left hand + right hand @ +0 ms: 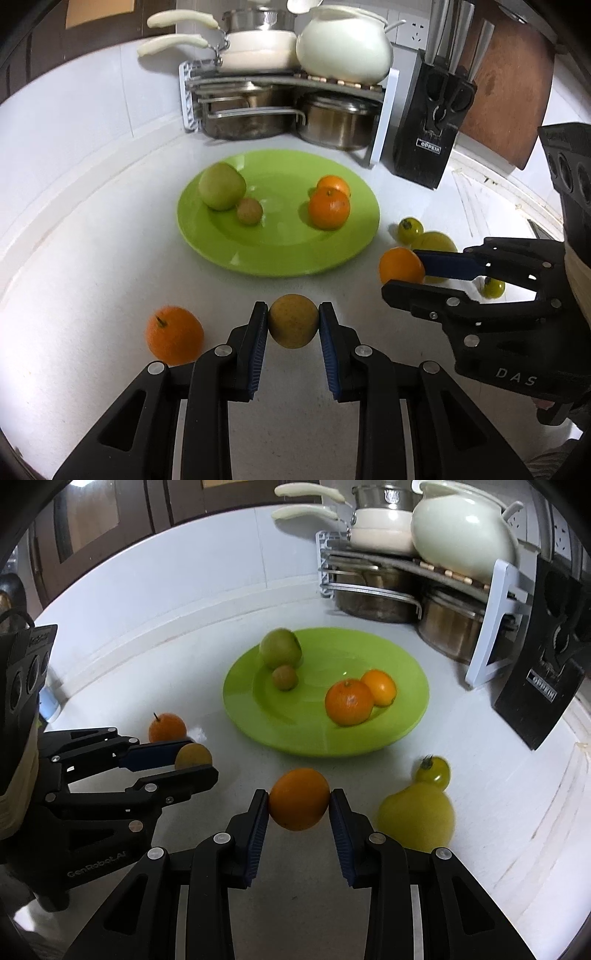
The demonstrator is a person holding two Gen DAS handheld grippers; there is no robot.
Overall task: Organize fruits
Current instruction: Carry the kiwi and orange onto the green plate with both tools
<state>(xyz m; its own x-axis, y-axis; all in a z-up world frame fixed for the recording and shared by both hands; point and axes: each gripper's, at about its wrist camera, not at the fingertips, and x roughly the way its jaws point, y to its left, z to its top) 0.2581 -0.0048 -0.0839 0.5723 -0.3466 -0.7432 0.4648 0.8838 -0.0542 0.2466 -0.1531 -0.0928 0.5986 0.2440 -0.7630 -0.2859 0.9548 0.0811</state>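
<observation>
left gripper (pixel 293 320) has its blue pads clamped on a small yellow-brown fruit (pixel 293 320), lifted just in front of the green plate (pixel 258 254). right gripper (pixel 299 799) is pinching an orange (pixel 299 799), also just in front of the plate, off to its right side. on the plate: a green apple (pixel 221 186) touching a small brown fruit (pixel 249 211) on the left half, two oranges (pixel 328 208) touching each other on the right half. one stemmed orange (pixel 174 333) sits on the white counter (pixel 92 240) near the plate's front left. right of the plate, a big yellow fruit (pixel 415 819) with a small yellow-green tomato (pixel 434 771) touching it. the pot rack (pixel 288 79) stands behind the plate.
</observation>
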